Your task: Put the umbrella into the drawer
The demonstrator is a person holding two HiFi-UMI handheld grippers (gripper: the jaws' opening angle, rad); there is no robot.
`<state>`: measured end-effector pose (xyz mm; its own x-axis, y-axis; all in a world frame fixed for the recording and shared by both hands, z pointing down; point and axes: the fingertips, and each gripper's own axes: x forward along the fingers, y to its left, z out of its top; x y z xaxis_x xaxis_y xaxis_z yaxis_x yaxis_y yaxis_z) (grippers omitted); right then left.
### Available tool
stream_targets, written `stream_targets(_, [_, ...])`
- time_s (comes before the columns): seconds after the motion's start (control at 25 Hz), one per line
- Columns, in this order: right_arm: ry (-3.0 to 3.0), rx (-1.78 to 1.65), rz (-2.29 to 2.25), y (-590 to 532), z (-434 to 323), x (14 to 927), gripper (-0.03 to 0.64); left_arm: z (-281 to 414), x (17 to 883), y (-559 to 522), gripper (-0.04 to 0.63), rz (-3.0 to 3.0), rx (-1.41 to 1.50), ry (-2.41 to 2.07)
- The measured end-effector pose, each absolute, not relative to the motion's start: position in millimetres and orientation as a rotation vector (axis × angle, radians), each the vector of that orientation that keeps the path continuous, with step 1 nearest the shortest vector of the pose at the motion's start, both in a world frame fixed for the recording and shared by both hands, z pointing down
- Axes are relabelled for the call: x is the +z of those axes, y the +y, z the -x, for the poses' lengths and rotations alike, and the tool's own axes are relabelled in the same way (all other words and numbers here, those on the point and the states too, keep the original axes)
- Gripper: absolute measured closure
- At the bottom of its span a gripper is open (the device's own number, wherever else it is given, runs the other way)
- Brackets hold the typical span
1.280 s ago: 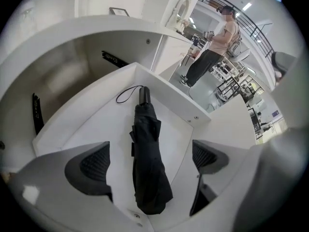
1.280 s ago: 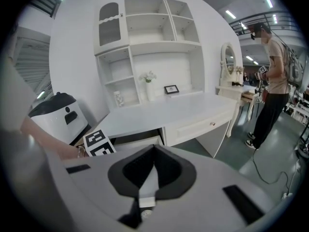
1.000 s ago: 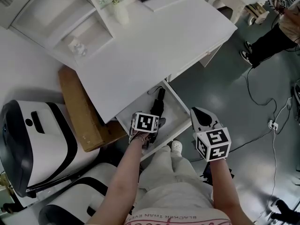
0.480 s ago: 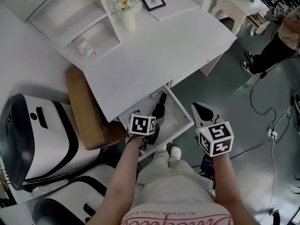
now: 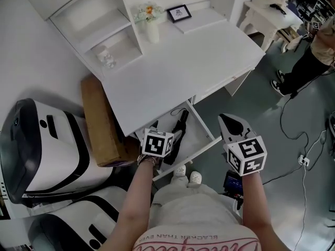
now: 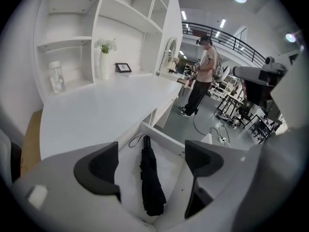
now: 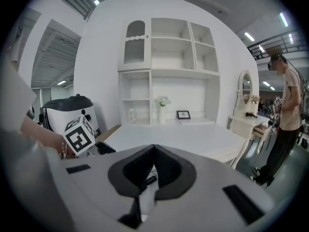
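Observation:
A folded black umbrella (image 5: 177,135) lies lengthwise in the open white drawer (image 5: 202,138) under the desk top (image 5: 199,61). My left gripper (image 5: 165,131) hovers above the drawer's near end. Its jaws are closing, with nothing between the pads. In the left gripper view the umbrella (image 6: 150,182) lies well below the left gripper (image 6: 153,161), its strap loop toward the drawer's far wall (image 6: 164,140). My right gripper (image 5: 233,125) is held to the right of the drawer, over the floor. In the right gripper view the right gripper (image 7: 153,170) is shut and empty.
A cardboard box (image 5: 99,122) leans against the desk's left side, beside white and black machines (image 5: 42,145). A vase (image 5: 152,30), a picture frame (image 5: 179,13) and a jar (image 5: 106,59) stand at the desk's back. A person (image 5: 309,56) stands at the right, by floor cables (image 5: 293,124).
Both grippers have risen away from the drawer. The umbrella stays lying in the drawer, and the left jaws have drawn in a little.

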<state>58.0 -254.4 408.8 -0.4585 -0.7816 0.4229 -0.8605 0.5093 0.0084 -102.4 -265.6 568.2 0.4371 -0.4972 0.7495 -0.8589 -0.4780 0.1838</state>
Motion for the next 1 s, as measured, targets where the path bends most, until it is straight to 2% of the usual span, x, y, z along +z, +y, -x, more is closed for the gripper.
stream_targets(0.16, [-2.395,0.241,-1.382,-253,-64,391,0.609,105,541,-268,0.214,-2.186,0.833,-1.207])
stream_targets(0.32, [-2.415,0.191,-1.398,-252,-67,375,0.609,112,505,-275,0.345,-2.247,0.768,-1.323])
stream_targets(0.72, [-2.49,0.102,-1.448,-252,-57,337,0.609,125,416,-270,0.584,-2.499,0.532,-1.586])
stream_targets(1.0, [-2.529,0.02,-1.471,-251,-52,312,0.609,130,358,-265,0.586,-2.622,0.354,-1.705])
